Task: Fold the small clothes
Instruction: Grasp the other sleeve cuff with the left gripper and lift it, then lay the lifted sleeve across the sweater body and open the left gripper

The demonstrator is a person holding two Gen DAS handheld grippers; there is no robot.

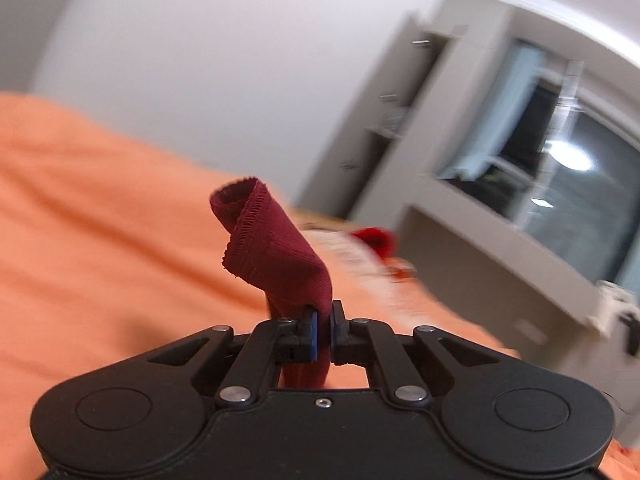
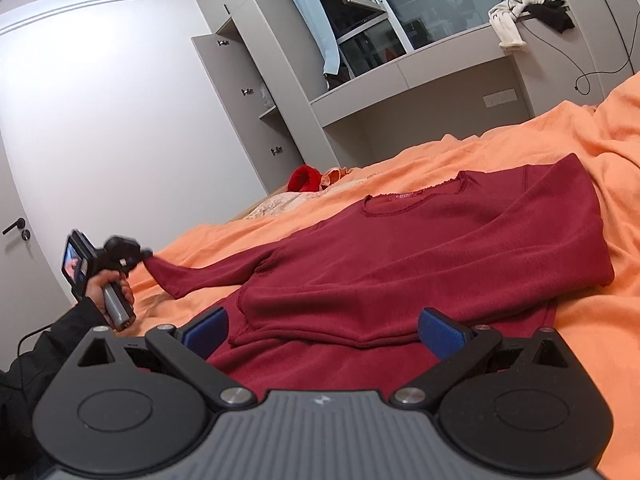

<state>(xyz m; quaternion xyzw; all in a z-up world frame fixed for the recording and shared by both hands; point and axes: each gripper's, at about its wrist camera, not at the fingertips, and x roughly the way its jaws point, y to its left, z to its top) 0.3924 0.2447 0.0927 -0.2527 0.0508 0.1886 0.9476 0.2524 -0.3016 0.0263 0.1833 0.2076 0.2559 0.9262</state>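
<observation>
A dark red long-sleeved top [image 2: 420, 248] lies spread on the orange bedsheet [image 2: 580, 152], one sleeve folded across its body. My left gripper [image 1: 323, 320] is shut on the cuff of the other sleeve [image 1: 268, 240], which sticks up above the jaws. In the right wrist view the left gripper [image 2: 140, 254] holds that sleeve [image 2: 188, 276] stretched out to the left, just above the sheet. My right gripper [image 2: 320, 332] is open and empty, its blue pads [image 2: 440, 334] on either side of the top's lower hem.
A bright red item [image 2: 306, 178] and a pale patterned cloth [image 2: 280, 202] lie at the bed's far edge. Grey cupboards [image 2: 248, 92] and a window ledge [image 2: 420, 76] with hanging clothes [image 2: 520, 16] stand beyond. A door [image 2: 24, 216] is at left.
</observation>
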